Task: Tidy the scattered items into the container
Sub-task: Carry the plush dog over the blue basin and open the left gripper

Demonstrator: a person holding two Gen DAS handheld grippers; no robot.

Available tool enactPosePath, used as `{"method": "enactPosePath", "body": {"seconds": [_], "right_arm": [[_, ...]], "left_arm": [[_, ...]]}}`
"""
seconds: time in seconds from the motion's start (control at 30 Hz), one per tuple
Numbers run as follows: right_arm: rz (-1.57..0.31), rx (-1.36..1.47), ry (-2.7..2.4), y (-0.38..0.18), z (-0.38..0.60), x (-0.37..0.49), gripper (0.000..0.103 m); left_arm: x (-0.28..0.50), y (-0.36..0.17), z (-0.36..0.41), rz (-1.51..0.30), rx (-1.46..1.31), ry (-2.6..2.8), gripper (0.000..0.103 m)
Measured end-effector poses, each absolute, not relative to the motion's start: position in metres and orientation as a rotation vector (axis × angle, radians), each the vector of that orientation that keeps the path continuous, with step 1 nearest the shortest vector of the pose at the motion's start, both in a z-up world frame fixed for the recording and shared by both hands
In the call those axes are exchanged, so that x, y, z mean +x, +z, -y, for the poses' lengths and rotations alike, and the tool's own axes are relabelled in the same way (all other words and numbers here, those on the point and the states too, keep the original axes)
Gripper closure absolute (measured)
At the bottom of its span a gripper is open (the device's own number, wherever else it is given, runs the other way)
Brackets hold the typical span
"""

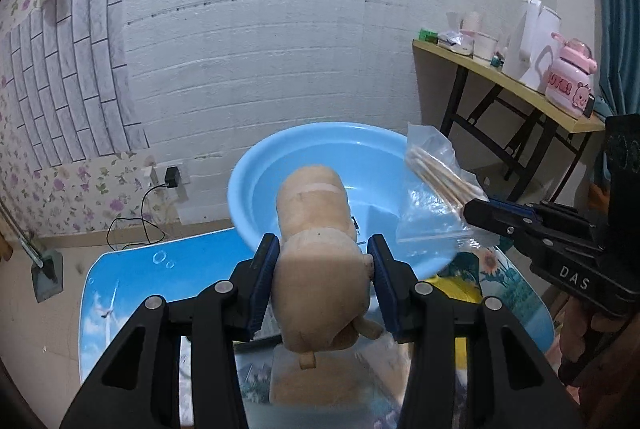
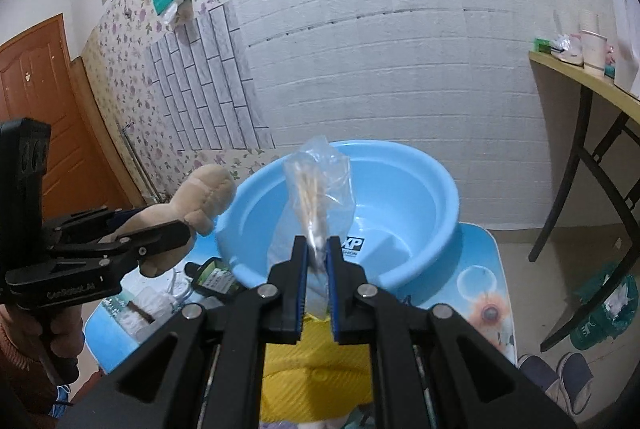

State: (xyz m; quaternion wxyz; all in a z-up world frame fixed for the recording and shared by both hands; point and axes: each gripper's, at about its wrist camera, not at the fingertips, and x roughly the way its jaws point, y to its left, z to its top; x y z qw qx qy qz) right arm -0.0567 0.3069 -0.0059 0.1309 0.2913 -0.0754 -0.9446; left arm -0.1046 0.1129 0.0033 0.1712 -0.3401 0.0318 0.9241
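Tan plush toy [image 1: 320, 269]: soft, rounded, clamped at its sides, held in the air over the near rim of the blue basin [image 1: 256, 165]. Clear plastic bag of wooden sticks [image 2: 316, 197]: pinched at its lower end, upright above the basin, right of the toy.

The plush toy [image 1: 320, 269] hides the blue basin's [image 1: 256, 165] near rim. In the right wrist view, the dark bottle's [image 2: 214, 279] label is too small to read, and the yellow item [image 2: 316, 361] lies half hidden behind the right claw [image 2: 317, 269].
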Motion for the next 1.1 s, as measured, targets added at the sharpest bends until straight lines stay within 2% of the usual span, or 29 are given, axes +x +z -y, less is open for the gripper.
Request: {"method": "enactPosePath", "body": {"seconds": [0.33,0.47,0.5,1.03,1.1], "right_arm": [[0.263,0.884,-2.715,-0.019,-0.316,-0.077,0.091],[0.288,0.892,-2.720,-0.020,-0.317,-0.077,0.089],[0.290,0.894,-2.724,-0.020,-0.318,-0.077,0.088],[0.241,0.914,-2.731,-0.015,-0.312,-0.045,0.088],[0.229,0.918,-2.737,-0.016,-0.312,-0.038,0.088]], "left_arm": [[-0.123,-0.006,-0.132,-0.142,-0.986,2.602,0.057],[-0.116,-0.003,-0.130,-0.136,-0.966,2.605,0.043],[-0.113,-0.001,-0.129,-0.136,-0.956,2.609,0.042],[-0.065,0.002,-0.090,-0.084,-0.955,2.671,0.041],[-0.057,-0.001,-0.083,-0.074,-0.968,2.677,0.037]]}}
